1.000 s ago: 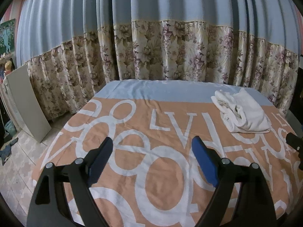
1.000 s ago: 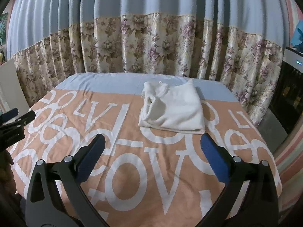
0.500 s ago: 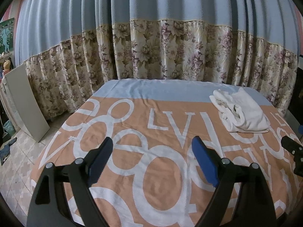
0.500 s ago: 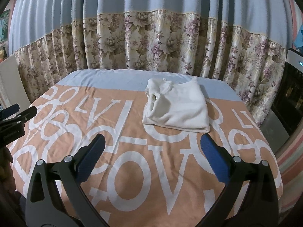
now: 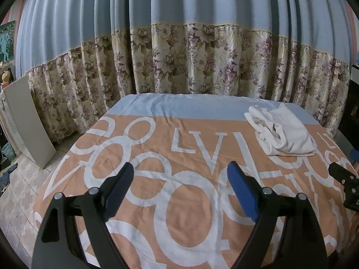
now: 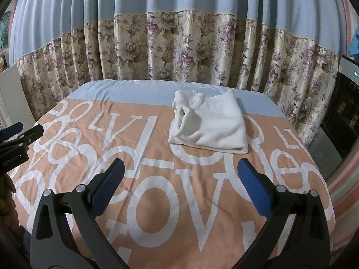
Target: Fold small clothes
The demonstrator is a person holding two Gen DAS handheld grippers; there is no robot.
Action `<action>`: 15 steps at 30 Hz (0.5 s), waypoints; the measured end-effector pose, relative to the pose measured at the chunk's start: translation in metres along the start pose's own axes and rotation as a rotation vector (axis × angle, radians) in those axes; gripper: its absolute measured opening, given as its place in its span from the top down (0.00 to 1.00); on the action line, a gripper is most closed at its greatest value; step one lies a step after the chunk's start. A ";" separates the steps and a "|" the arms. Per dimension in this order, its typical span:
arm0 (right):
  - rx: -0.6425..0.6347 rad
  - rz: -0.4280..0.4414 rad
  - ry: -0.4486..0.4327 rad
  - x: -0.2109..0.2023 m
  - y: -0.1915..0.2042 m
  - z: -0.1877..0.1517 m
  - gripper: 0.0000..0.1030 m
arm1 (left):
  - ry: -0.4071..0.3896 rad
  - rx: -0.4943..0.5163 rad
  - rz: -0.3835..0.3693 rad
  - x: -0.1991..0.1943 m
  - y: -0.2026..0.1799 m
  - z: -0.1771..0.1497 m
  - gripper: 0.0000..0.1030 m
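Left claw (image 5: 180, 178): black plastic arms with triangular cut-outs, silver pivot screws, blue ribbed pads (image 5: 241, 192) on both fingers. Right claw (image 6: 180, 176) same build: black frame, silver screws, blue textured pads (image 6: 252, 187).

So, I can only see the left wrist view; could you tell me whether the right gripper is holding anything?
Observer: No, the right gripper is open, with nothing between its jaws.
Operator: Thank you. Where is the white garment relative to it?
Observer: The white garment lies straight ahead of it and clear of the jaws, with a bare strip of bedspread between them.
Operator: And what stands past the bed's right side?
Observer: A dark appliance with a small lit display near its top.
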State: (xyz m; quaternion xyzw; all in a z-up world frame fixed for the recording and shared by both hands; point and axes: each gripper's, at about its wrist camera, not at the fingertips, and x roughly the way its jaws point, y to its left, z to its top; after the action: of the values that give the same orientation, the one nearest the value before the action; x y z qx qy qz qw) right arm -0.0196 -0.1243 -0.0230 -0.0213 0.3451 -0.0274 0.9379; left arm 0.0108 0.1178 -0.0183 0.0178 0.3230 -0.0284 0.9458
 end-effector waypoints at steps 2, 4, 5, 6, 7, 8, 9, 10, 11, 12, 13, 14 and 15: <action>0.001 0.000 0.000 0.000 0.000 -0.001 0.03 | 0.001 0.002 -0.003 0.000 0.000 0.000 0.17; 0.001 0.002 0.001 0.000 0.000 0.001 0.03 | -0.002 0.001 -0.006 -0.001 0.001 0.000 0.17; 0.001 0.002 0.001 0.000 0.000 0.000 0.03 | 0.000 0.003 -0.004 -0.001 0.000 0.000 0.17; 0.003 0.001 0.000 0.000 0.000 0.001 0.03 | -0.001 0.004 -0.003 -0.001 0.000 0.000 0.17; 0.004 0.001 0.000 0.000 0.000 0.001 0.03 | 0.000 0.001 -0.003 -0.001 0.000 0.000 0.17; 0.001 0.001 0.001 0.000 0.000 0.001 0.03 | -0.001 0.001 -0.005 -0.001 0.000 0.000 0.17; -0.001 0.003 0.003 0.001 0.000 0.001 0.03 | 0.002 0.002 -0.009 0.000 0.000 0.000 0.17; -0.001 0.001 0.002 0.000 0.000 0.001 0.03 | 0.004 0.004 -0.016 -0.001 -0.001 0.001 0.17; -0.002 0.002 0.002 0.000 0.000 0.000 0.03 | 0.010 0.008 -0.027 -0.001 -0.001 0.002 0.17; -0.001 0.002 0.002 0.000 0.000 0.000 0.03 | 0.016 0.016 -0.031 -0.001 -0.003 0.002 0.17; -0.001 0.002 0.002 -0.001 0.001 -0.001 0.03 | 0.015 0.023 -0.028 -0.001 -0.004 0.003 0.16; 0.000 0.003 0.003 0.000 0.001 -0.001 0.03 | 0.011 0.027 -0.027 -0.003 -0.005 0.005 0.16; 0.002 0.006 0.005 0.000 0.001 -0.002 0.03 | 0.006 0.026 -0.026 -0.004 -0.005 0.006 0.14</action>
State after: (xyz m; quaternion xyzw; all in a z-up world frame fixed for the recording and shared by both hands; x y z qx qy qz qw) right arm -0.0211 -0.1233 -0.0243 -0.0195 0.3478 -0.0250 0.9370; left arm 0.0114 0.1130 -0.0112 0.0258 0.3256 -0.0450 0.9441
